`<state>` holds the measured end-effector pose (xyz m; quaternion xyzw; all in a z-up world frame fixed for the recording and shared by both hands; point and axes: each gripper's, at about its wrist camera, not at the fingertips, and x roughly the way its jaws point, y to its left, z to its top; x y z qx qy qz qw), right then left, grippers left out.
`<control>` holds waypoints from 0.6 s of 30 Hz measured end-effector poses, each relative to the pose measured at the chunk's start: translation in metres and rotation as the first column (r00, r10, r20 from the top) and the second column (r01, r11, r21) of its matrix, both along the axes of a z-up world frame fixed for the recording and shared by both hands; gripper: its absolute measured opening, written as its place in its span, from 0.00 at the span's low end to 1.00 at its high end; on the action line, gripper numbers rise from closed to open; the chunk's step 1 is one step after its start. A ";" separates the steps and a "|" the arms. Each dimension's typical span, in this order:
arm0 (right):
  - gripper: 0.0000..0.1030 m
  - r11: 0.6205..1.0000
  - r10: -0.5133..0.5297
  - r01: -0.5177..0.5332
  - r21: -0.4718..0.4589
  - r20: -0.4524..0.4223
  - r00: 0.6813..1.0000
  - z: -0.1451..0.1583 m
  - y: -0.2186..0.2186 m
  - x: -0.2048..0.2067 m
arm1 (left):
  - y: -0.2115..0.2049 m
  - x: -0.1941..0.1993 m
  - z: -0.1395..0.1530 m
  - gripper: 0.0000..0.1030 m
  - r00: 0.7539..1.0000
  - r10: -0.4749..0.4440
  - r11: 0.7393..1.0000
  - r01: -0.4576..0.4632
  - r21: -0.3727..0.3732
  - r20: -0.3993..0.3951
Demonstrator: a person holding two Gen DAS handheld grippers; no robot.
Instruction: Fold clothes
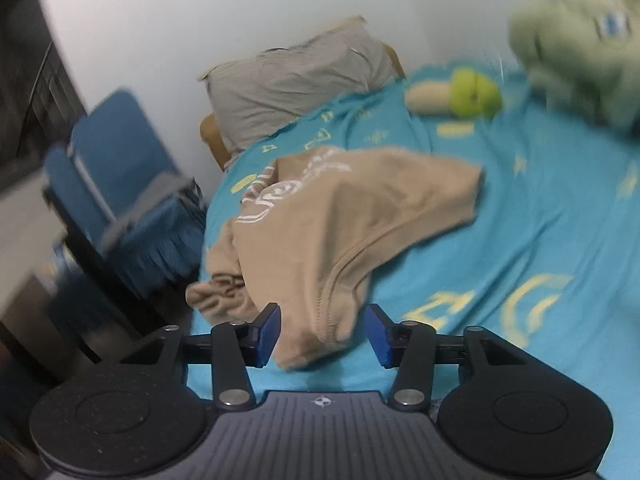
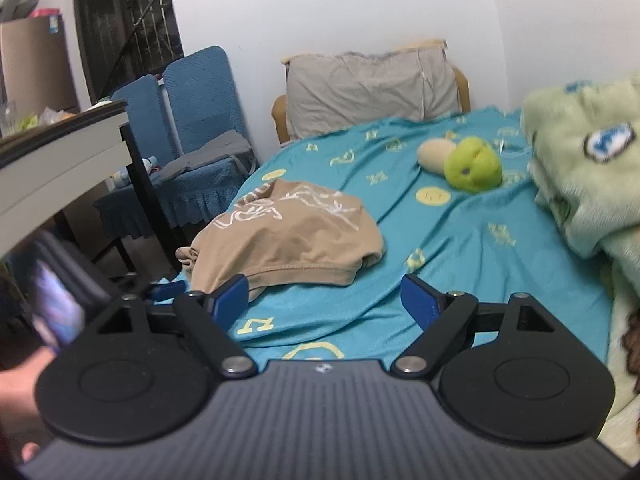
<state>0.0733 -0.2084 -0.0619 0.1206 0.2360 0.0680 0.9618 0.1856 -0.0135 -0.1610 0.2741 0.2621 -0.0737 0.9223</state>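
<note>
A tan T-shirt with a white print [image 1: 320, 224] lies crumpled on the teal bed sheet [image 1: 520, 240], near the bed's left edge. My left gripper [image 1: 323, 330] is open, its blue pads on either side of the shirt's near hem, which lies between them. In the right wrist view the same shirt [image 2: 288, 240] lies ahead and to the left. My right gripper [image 2: 326, 304] is open and empty above the sheet [image 2: 460, 248], its left pad [image 2: 230, 300] close to the shirt's near edge.
A grey pillow [image 2: 372, 88] leans at the bed's head. A green and beige plush toy [image 2: 464, 160] lies on the sheet. A pale green blanket [image 2: 588, 168] is heaped at the right. A blue chair [image 2: 192, 136] and a table [image 2: 60, 160] stand left of the bed.
</note>
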 end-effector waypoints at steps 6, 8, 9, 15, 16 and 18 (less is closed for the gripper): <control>0.82 0.997 0.015 -0.010 0.082 -0.051 0.999 -0.008 -0.004 0.018 | -0.005 0.021 -0.029 0.55 1.000 -0.022 0.999 0.022 0.036 -0.018; 0.82 0.995 0.018 -0.011 0.097 -0.073 0.997 -0.013 -0.005 0.025 | -0.007 0.024 -0.029 0.55 1.000 -0.022 0.999 0.022 0.036 -0.001; 0.82 0.995 0.020 -0.012 0.101 -0.081 0.997 -0.015 -0.005 0.028 | -0.008 0.026 -0.027 0.52 1.000 -0.018 1.000 0.018 0.025 0.002; 0.82 0.997 -0.005 0.012 0.077 -0.091 0.996 -0.023 -0.009 0.039 | 0.007 0.025 0.011 0.11 0.995 0.048 0.987 -0.034 -0.155 0.087; 0.82 0.996 -0.015 0.023 0.081 -0.088 0.996 -0.023 -0.012 0.039 | 0.010 0.020 0.023 0.11 0.992 0.057 0.979 -0.034 -0.201 0.108; 0.82 0.996 -0.030 0.036 0.086 -0.072 0.997 -0.022 -0.016 0.038 | 0.013 0.007 0.050 0.10 0.988 0.057 0.959 -0.015 -0.283 0.142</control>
